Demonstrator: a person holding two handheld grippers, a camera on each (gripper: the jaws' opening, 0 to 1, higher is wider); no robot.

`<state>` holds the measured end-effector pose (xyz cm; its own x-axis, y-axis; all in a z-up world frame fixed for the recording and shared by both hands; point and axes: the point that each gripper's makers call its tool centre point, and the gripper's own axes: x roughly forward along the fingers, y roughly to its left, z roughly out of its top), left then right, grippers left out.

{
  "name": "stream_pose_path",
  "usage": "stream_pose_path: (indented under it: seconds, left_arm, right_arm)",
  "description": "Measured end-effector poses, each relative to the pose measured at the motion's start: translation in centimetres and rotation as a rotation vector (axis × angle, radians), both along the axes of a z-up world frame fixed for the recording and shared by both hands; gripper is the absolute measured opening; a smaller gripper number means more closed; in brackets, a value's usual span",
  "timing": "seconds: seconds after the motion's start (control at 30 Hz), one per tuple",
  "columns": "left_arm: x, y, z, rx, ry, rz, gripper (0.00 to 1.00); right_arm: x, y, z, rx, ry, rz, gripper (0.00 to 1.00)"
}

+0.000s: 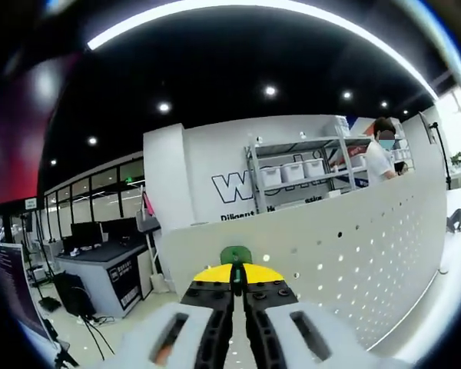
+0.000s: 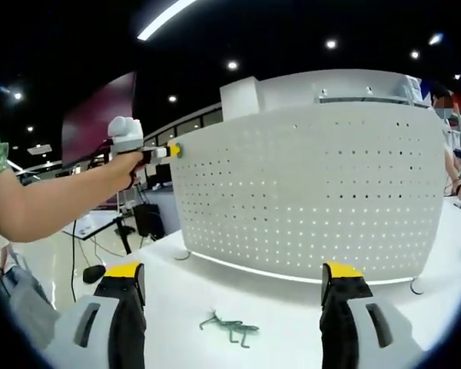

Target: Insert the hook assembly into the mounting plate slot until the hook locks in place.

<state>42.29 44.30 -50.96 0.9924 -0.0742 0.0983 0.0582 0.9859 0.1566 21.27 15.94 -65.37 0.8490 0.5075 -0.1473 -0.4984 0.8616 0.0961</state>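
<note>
A white perforated mounting plate point(image 2: 307, 184) stands upright on the white table point(image 2: 177, 300). A green hook piece point(image 2: 230, 328) lies on the table in front of it, between my right gripper's point(image 2: 232, 270) wide-open jaws and a little beyond them. In the left gripper view my left gripper point(image 1: 233, 270) is shut on a small green hook point(image 1: 236, 255), held close to the top of the mounting plate point(image 1: 330, 246). The right gripper view shows that left gripper point(image 2: 157, 152) at the plate's upper left corner, held by a person's arm point(image 2: 54, 200).
Beyond the plate are a white wall with lettering point(image 1: 238, 184), metal shelves with white bins point(image 1: 300, 173) and a person point(image 1: 380, 154). Desks with monitors point(image 1: 100, 246) stand on the left. The plate rests on small feet point(image 2: 419, 286).
</note>
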Motion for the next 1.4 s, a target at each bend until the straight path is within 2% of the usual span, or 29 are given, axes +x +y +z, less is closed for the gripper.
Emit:
stream_pose_path:
  seconds: [1.07,1.4]
  left_arm:
    - [0.1,0.2,-0.8,-0.027,-0.012,0.004,0.03]
    - [0.3,0.1,-0.9,-0.011,-0.013,0.008,0.03]
  right_arm:
    - [-0.2,0.3,-0.3,-0.026,0.014,0.008,0.95]
    - [-0.2,-0.1,-0.3,-0.032,0.015,0.001,0.94]
